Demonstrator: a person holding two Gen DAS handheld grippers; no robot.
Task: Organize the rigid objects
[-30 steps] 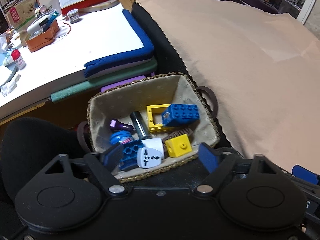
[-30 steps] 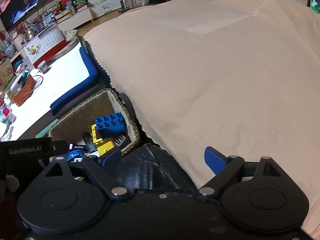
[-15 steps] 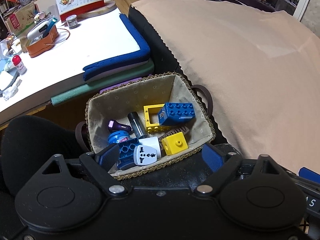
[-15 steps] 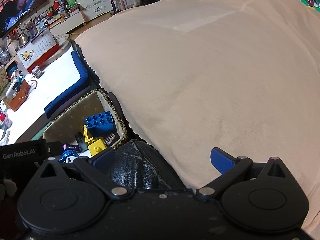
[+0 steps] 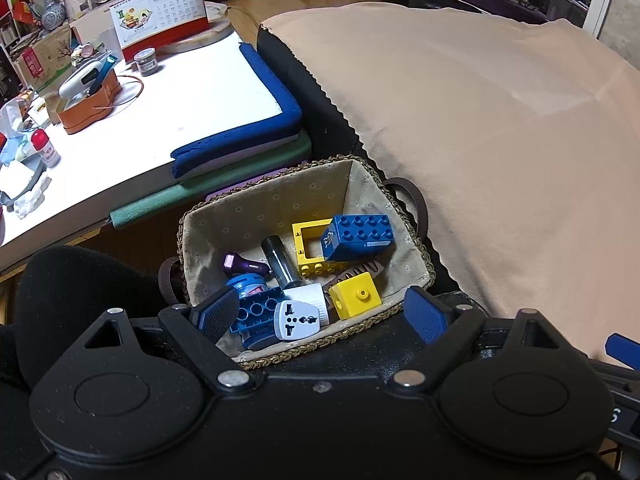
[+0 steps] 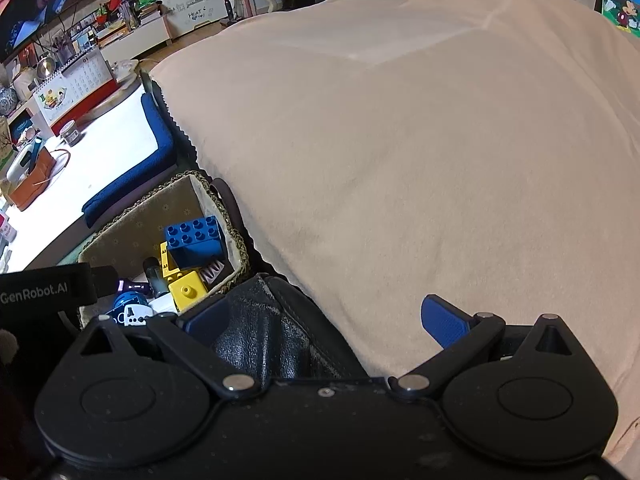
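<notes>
Left gripper (image 5: pixel 322 312): jaws spread wide with nothing between the pads; they have just been opening. It is held above the near rim of the woven basket (image 5: pixel 404 206).
Right gripper (image 6: pixel 326 320): jaws at full spread, also just opened, and empty. Ahead of it lie only the peach cloth (image 6: pixel 420 152) and a fold of black leather (image 6: pixel 264 332); the basket sits ahead and to its left.
Basket contents: a white travel adapter (image 5: pixel 298 318) and a yellow cube block (image 5: pixel 357 295) are nearest the left fingertips. Beyond them lie a large blue brick (image 5: pixel 358 236), tilted against a yellow frame block (image 5: pixel 308 240), a clear tube (image 5: pixel 282 262), a purple plug (image 5: pixel 244 266) and a blue cap (image 5: pixel 248 284).
Step in hand: judged as selection of the first piece to lift out.
Recommended target: the yellow cube, since it is exposed on top and has flat parallel faces.
Approach: the left gripper is to be lowered with one pad on each side of the cube, clear of the basket rim and the adapter.
Caution: the tilted blue brick may topple if neighbouring pieces are disturbed.
</notes>
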